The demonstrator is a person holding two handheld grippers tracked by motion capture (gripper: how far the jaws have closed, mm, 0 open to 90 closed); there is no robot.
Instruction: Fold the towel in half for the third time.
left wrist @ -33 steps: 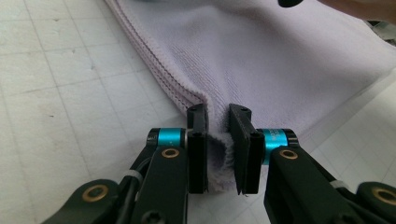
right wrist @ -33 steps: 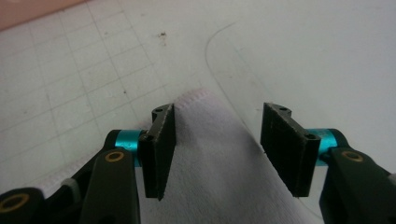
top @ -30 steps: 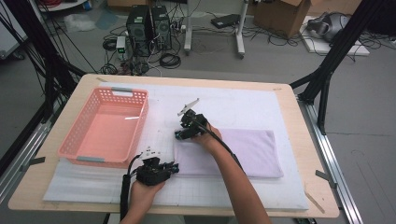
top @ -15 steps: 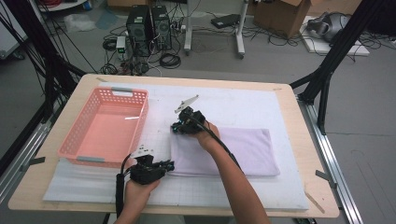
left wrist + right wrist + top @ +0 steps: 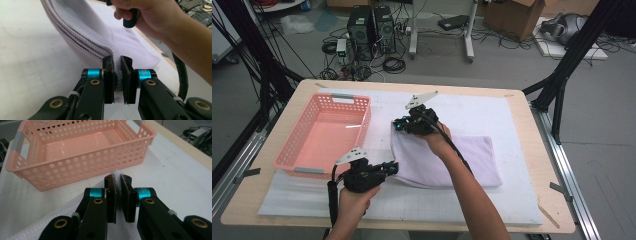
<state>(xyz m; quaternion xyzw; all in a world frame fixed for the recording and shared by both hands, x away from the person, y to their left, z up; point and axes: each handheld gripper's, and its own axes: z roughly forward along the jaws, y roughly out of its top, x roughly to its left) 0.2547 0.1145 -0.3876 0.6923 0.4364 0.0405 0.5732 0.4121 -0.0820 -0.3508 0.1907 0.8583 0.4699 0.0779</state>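
Towel: folded lilac terry towel (image 5: 447,160) lies right of centre on the white padded surface (image 5: 512,200), its left edge lifted.
Left claw: left claw (image 5: 117,75) clamped on near-left corner, jaws nearly shut.
Right claw: right claw (image 5: 117,195) pinching far-left corner, cloth bunched between pads.
Basket: pink perforated plastic basket (image 5: 324,137), left, rigid.
Risk: the thick, soft layered pile may slip or one layer peel free if the claws pull unevenly.

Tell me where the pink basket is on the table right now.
In the high view the pink basket sits on the table's left side, just left of the lavender towel and beyond the left gripper.
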